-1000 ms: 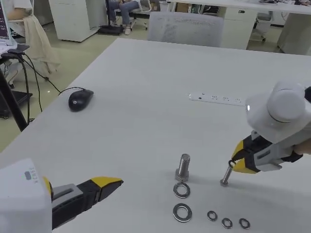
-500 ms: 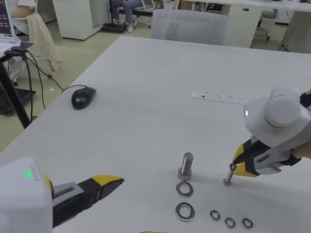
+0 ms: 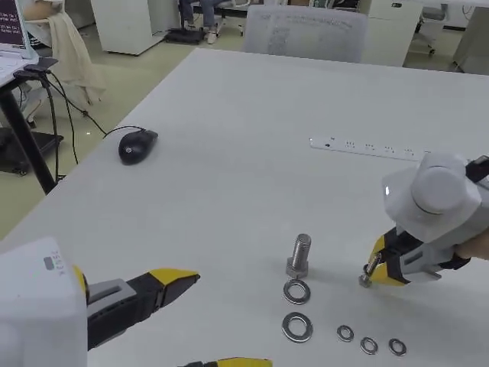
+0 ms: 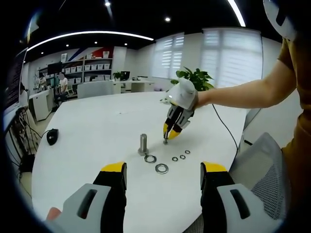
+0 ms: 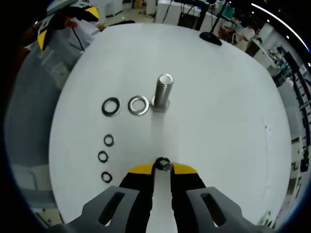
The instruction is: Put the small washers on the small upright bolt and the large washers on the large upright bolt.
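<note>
— What's the biggest thing in front of you?

— The white table point(image 3: 229, 153). I take my bearings from the large upright bolt point(image 3: 299, 256), which stands on its head toward the near side of it.

— And your two tools?

— My left gripper point(image 4: 164, 167) hangs well to the left of that bolt and nearer me, jaws spread wide with nothing between them. My right gripper point(image 5: 164, 167) sits to the bolt's right, jaws drawn narrow.

— Anything else on the table?

— A power strip point(image 3: 367, 148) lies well beyond the bolt, a bit to its right. A black mouse point(image 3: 137, 145) sits far off to its left and farther back.

— The washers?

— The two large washers point(image 3: 296, 291) lie flat on my side of the bolt: one just beside its base, the other nearer me, in line with the first.

— What are the right jaws gripping?

— The small bolt point(image 3: 370, 270), pinched by its threaded shank, head down on the table and leaning slightly, a little right of the large bolt.

— And the smallest pieces?

— Three small washers point(image 3: 369, 345) lie in a row, right of the large bolt and nearer me, beside the second large washer.
</note>
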Action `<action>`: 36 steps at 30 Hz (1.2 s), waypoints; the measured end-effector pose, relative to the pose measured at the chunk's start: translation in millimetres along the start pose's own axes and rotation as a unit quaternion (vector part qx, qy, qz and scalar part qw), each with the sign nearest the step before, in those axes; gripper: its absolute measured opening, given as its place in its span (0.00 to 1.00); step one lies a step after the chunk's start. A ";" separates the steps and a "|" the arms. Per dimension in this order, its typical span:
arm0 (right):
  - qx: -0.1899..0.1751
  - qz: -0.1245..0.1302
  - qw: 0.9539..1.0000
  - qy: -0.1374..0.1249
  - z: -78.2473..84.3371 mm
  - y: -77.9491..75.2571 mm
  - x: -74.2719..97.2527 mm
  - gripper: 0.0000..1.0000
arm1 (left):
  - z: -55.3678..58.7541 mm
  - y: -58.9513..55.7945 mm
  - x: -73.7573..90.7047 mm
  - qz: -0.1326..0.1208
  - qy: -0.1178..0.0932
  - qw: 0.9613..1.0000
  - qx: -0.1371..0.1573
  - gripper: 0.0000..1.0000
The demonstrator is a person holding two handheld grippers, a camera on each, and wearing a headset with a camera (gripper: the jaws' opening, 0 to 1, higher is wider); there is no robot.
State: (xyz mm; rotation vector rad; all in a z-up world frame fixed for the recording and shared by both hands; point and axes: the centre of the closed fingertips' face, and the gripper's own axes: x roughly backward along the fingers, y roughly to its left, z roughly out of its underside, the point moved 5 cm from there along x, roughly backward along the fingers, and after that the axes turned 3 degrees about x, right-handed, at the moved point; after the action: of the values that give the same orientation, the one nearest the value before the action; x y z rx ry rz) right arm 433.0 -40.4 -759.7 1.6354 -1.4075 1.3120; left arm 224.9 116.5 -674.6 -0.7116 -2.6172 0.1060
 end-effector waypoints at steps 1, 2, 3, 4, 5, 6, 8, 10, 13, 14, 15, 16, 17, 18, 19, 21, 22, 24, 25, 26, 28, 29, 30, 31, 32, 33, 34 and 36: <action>0.001 -0.002 1.000 0.001 0.5 0.8 -2.2 0.13 | -0.2 0.3 0.1 0.000 0.000 1.000 0.000 0.61; 0.002 -0.003 1.000 0.001 0.7 1.3 -3.4 0.13 | -0.2 0.6 0.2 0.000 -0.001 1.000 0.000 0.61; 0.003 -0.002 1.000 0.001 1.0 1.5 -4.4 0.13 | -0.2 0.8 0.2 0.000 -0.001 1.000 0.000 0.61; 0.003 -0.002 1.000 0.000 1.4 1.6 -5.5 0.13 | -0.1 1.1 0.2 0.000 0.000 1.000 0.000 0.61; 0.004 -0.002 1.000 0.002 2.7 1.5 -7.2 0.13 | 0.1 1.4 0.1 0.000 0.000 1.000 0.000 0.61; 0.005 -0.001 1.000 0.003 3.4 1.5 -8.1 0.13 | 0.1 1.6 0.0 0.000 0.000 1.000 0.000 0.61; 0.007 0.000 1.000 0.002 5.0 1.3 -9.5 0.13 | -0.2 2.1 -0.3 0.000 0.000 1.000 0.000 0.61; 0.006 -0.001 1.000 0.001 6.9 1.3 -10.7 0.13 | -0.6 2.4 -0.5 -0.001 0.000 1.000 -0.001 0.61; 0.005 -0.003 1.000 0.002 9.0 1.6 -11.1 0.14 | -1.0 2.2 -0.8 0.000 0.000 1.000 -0.001 0.61; 0.005 0.001 1.000 0.000 9.3 0.9 -10.5 0.15 | -0.8 2.1 -0.8 -0.001 0.001 1.000 -0.002 0.61; 0.005 0.001 1.000 -0.001 9.6 0.6 -9.9 0.15 | -0.7 2.0 -0.8 -0.001 0.001 1.000 -0.002 0.61; 0.003 0.002 1.000 -0.002 10.2 0.5 -9.0 0.16 | -0.9 1.7 -0.8 -0.001 0.001 1.000 -0.002 0.61; 0.002 0.003 1.000 -0.002 10.8 0.3 -8.5 0.16 | -1.1 1.4 -0.7 0.000 0.001 1.000 -0.002 0.61; 0.001 0.004 1.000 0.000 12.2 0.4 -7.3 0.16 | -1.3 1.1 -0.6 0.000 0.002 1.000 -0.003 0.61; 0.001 0.006 1.000 -0.001 12.8 0.4 -5.7 0.16 | -1.5 1.0 -0.4 -0.001 0.002 1.000 -0.005 0.61; -0.002 0.009 1.000 -0.002 14.0 1.3 -1.6 0.16 | -2.4 0.7 0.5 -0.001 0.001 1.000 -0.006 0.61; -0.002 0.010 1.000 -0.002 14.6 2.0 0.3 0.16 | -2.7 0.6 1.0 -0.002 0.000 1.000 -0.006 0.61; -0.004 0.014 1.000 -0.002 16.0 3.9 5.7 0.16 | -3.7 0.3 2.2 -0.002 0.000 1.000 -0.009 0.61; -0.005 0.015 1.000 -0.002 16.1 5.0 8.1 0.16 | -4.1 0.2 2.6 -0.002 -0.001 1.000 -0.009 0.61; -0.006 0.016 1.000 -0.003 16.7 6.4 10.3 0.16 | -4.8 -0.2 3.1 -0.002 -0.002 1.000 -0.011 0.61; -0.007 0.020 1.000 -0.001 18.9 11.2 16.7 0.16 | -6.0 -1.4 4.1 -0.002 -0.002 1.000 -0.017 0.61; -0.008 0.021 1.000 -0.003 19.2 13.4 19.0 0.16 | -6.5 -1.8 4.4 -0.001 -0.002 1.000 -0.018 0.61; -0.012 0.022 1.000 -0.006 19.4 15.6 21.0 0.16 | -6.8 -2.6 4.7 0.000 -0.002 1.000 -0.019 0.61; -0.013 0.023 1.000 -0.008 19.8 19.1 23.8 0.16 | -7.3 -3.6 5.1 0.002 -0.002 1.000 -0.022 0.61; -0.014 0.023 1.000 -0.008 20.3 21.8 25.1 0.16 | -7.6 -4.3 5.6 0.002 -0.001 1.000 -0.024 0.61; -0.014 0.025 1.000 -0.007 21.1 25.7 27.3 0.16 | -8.4 -5.6 6.4 0.004 -0.001 1.000 -0.027 0.61; -0.015 0.024 1.000 -0.008 21.6 28.5 28.8 0.16 | -9.0 -6.5 7.1 0.005 -0.002 1.000 -0.028 0.61; -0.017 0.023 1.000 -0.011 22.3 36.2 31.0 0.17 | -9.7 -7.6 8.5 0.007 -0.004 1.000 -0.030 0.61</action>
State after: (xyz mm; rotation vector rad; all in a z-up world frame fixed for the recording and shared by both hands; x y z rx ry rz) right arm 403.1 -80.6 -743.5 1.6090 -1.4816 1.2915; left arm 218.7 113.8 -661.2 -0.7510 -2.6324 0.0352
